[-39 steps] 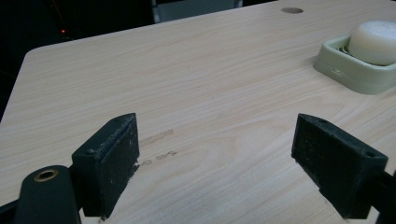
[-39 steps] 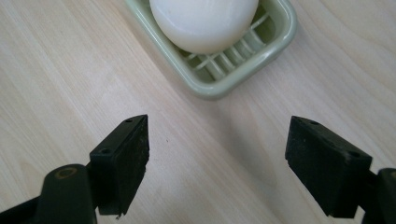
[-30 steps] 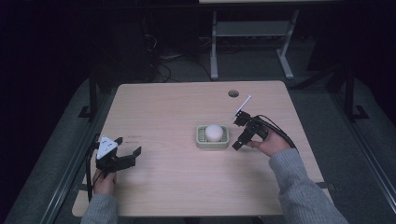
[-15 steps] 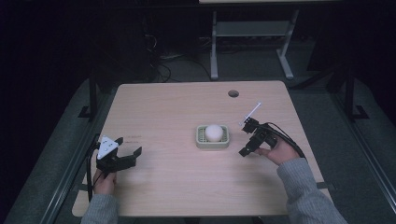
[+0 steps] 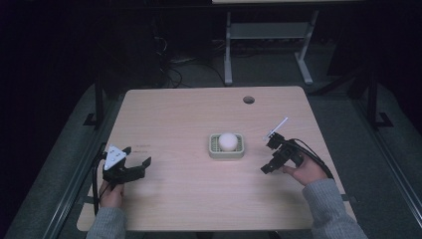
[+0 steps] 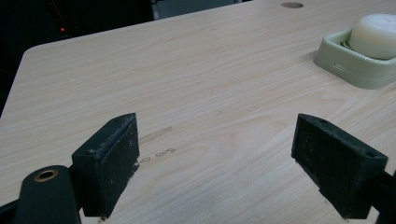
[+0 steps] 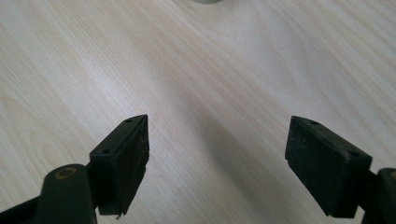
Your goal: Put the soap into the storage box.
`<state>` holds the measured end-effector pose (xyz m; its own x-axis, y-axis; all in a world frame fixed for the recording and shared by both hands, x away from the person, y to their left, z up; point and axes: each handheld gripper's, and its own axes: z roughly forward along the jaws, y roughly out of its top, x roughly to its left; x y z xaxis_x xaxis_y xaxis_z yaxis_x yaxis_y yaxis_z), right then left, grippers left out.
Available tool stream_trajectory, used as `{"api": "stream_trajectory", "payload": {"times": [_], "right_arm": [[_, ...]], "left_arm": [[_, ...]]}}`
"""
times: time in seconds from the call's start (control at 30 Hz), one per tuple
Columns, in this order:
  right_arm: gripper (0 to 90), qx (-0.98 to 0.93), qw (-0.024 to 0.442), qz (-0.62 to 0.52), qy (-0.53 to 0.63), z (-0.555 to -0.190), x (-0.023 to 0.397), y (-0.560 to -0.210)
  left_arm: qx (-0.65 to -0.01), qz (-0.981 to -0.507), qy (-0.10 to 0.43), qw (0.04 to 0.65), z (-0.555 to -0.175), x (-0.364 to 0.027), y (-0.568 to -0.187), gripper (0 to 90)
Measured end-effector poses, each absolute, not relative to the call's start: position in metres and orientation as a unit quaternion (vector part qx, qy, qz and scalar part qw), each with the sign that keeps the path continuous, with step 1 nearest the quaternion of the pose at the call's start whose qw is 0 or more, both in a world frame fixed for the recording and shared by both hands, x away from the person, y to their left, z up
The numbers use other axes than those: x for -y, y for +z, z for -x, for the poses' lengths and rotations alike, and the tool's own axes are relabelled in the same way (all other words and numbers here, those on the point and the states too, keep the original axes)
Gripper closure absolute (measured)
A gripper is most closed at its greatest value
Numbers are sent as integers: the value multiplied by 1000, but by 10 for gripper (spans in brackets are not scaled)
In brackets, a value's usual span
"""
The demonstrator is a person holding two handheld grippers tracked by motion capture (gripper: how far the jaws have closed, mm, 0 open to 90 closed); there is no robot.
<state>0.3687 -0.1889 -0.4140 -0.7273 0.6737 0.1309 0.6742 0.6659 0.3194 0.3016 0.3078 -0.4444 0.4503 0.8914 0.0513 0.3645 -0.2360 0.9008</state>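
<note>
A white round soap point(image 5: 228, 141) lies in a pale green dish point(image 5: 214, 150) at the middle of the wooden table point(image 5: 199, 114). My right gripper point(image 5: 267, 155) is open to the right of the dish, apart from it, with nothing between its jaws. In the right gripper view it point(image 7: 217, 163) hovers over bare wood, and the dish's edge point(image 7: 208, 1) peeks in at the top. My left gripper point(image 5: 137, 157) rests open near the front left of the table. In the left gripper view it point(image 6: 215, 163) is empty, with the dish point(image 6: 348, 70) and the soap point(image 6: 376, 35) at the far right.
A round cable hole point(image 5: 249, 99) sits near the table's far edge. A thin white stick point(image 5: 276, 127) juts from the right gripper. Beyond the table stands a grey desk frame point(image 5: 268, 35) on a dark floor.
My right gripper has drawn back from the dish, toward the right and the near edge. The left gripper, dish and soap have stayed put.
</note>
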Motion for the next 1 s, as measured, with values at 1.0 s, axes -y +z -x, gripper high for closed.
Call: {"api": "stream_trajectory", "payload": {"times": [1.0], "right_arm": [[213, 896, -3, 395, -203, -335, 222, -435]], "left_arm": [[-432, -728, 297, 443, -301, -305, -446, 149]]}}
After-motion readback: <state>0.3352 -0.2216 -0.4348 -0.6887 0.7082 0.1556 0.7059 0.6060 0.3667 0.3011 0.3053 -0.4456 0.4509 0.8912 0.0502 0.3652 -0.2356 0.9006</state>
